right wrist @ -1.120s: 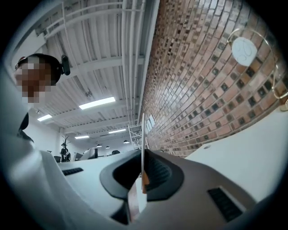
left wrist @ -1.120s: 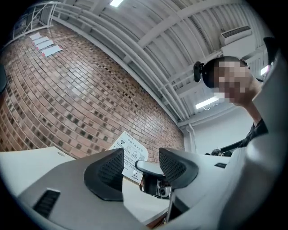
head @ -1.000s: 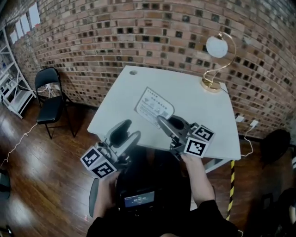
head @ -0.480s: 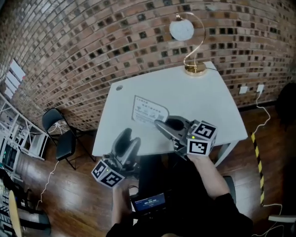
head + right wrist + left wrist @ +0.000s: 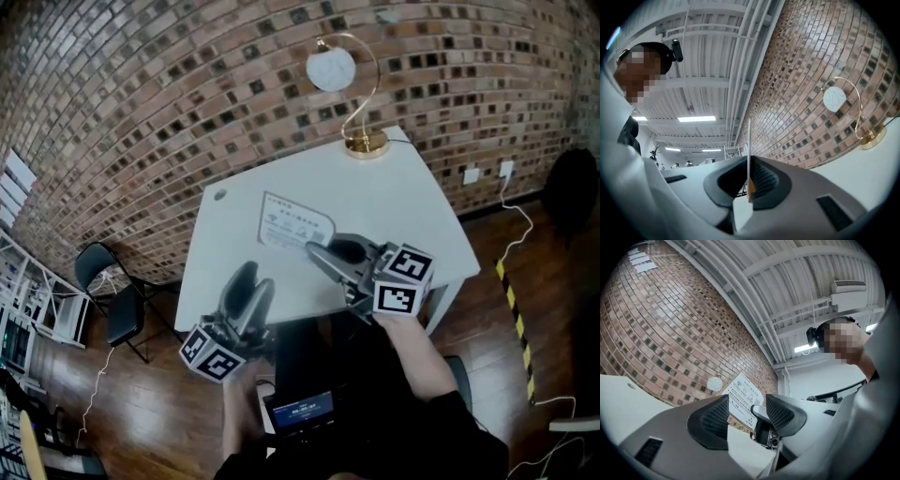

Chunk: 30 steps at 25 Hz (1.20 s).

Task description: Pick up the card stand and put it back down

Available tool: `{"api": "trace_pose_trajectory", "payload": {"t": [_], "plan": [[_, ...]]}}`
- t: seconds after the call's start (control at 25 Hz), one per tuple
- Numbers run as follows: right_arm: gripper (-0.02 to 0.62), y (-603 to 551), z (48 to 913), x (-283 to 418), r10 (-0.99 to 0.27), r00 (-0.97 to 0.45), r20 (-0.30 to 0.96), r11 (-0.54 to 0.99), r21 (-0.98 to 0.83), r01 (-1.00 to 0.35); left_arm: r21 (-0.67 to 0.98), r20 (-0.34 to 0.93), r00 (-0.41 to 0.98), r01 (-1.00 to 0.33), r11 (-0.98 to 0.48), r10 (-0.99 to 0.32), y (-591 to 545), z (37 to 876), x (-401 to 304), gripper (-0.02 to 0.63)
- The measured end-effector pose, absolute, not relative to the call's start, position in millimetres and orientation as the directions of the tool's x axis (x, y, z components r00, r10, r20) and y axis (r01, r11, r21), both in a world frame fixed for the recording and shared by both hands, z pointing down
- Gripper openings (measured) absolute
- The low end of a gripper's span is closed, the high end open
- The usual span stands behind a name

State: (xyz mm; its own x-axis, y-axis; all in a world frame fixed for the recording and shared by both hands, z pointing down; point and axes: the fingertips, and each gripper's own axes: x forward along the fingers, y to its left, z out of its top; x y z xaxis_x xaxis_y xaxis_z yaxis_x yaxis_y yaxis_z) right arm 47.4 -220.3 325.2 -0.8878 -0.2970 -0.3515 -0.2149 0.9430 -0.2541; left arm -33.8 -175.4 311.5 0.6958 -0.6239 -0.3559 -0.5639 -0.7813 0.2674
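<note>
**A:** What does the head view show?

**B:** A white desk point(image 5: 412, 211) set against a brick wall point(image 5: 150, 103). The right gripper point(image 5: 317, 253) is clenched on one edge of the card stand point(image 5: 292, 221), a thin sheet carrying a printed card. The card stand sits at 11 o'clock from that gripper and looks lifted clear of the desk. The left gripper point(image 5: 246, 292) is at 7 o'clock of the card stand and grasps nothing. A gold lamp point(image 5: 364, 142) stands at the desk's 12 o'clock edge, well apart.

**A:** And the left gripper view?

**B:** The jaws are released, with nothing between them. The card stand point(image 5: 743, 397) shows beyond the gap, untouched.

**A:** The right gripper view?

**B:** The card stand point(image 5: 749, 140) is seen edge-on, pinched between both pads.

**A:** What could go wrong?

**B:** I think the one-edge pinch is the weak point. The sheet could swing or slide in the jaws. If it is lowered tilted, it may tip flat once let go. The open left gripper nearby could also knock it.
</note>
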Motion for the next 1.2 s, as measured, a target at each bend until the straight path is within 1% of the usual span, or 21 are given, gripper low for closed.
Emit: {"api": "trace_pose_trajectory", "payload": {"t": [0.24, 0.56, 0.8, 1.2], "plan": [[0.026, -223.2, 323.8, 54.7, -0.337, -0.874, -0.351, 0.931, -0.263, -0.253, 0.262, -0.367, 0.711, -0.54, -0.8, -0.6, -182.3, 308.3, -33.1, 0.236], [0.026, -231.2, 336.0, 55.2, -0.351, -0.886, -0.303, 0.923, -0.269, -0.274, 0.263, -0.38, 0.725, -0.511, -0.819, -0.574, -197.7, 312.4, -36.5, 0.236], [0.026, -254.9, 334.0, 53.7, -0.36, -0.9, -0.248, 0.918, -0.265, -0.294, 0.253, -0.379, 0.742, -0.492, -0.833, -0.553, -213.8, 312.0, -38.2, 0.236], [0.026, -311.9, 313.6, 47.2, -0.363, -0.917, -0.166, 0.919, -0.223, -0.324, 0.226, -0.351, 0.803, -0.427, -0.875, -0.483, -256.0, 307.8, -50.2, 0.236]]}}
